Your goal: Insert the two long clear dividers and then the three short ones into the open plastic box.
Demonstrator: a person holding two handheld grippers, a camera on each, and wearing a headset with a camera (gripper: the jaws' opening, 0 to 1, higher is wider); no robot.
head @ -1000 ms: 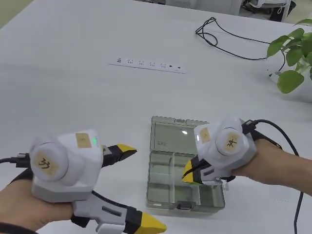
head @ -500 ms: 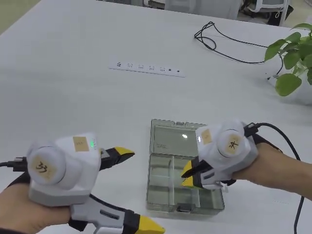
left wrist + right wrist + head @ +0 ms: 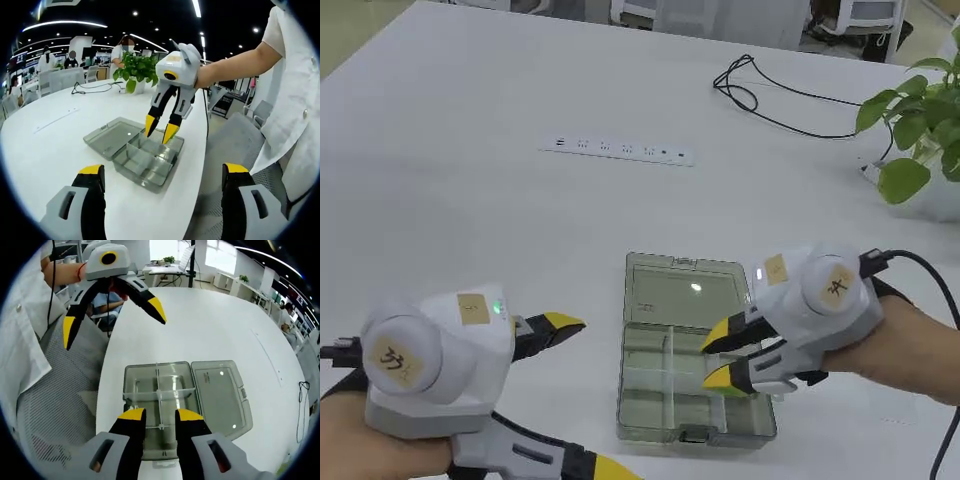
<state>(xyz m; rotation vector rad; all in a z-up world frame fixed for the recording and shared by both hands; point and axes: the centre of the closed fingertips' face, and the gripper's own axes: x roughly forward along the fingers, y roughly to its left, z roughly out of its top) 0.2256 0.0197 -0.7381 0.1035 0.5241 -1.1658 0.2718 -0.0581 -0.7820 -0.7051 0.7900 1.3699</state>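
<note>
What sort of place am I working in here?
Probably an open-plan office or lab: a big white table with a power strip, a potted plant, and ceiling lights over other desks.

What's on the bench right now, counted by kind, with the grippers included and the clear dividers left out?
Grippers: 2 (left gripper, right gripper)
Plastic box: 1
Power strip: 1
Black cable: 1
Potted plant: 1
Total: 6
</note>
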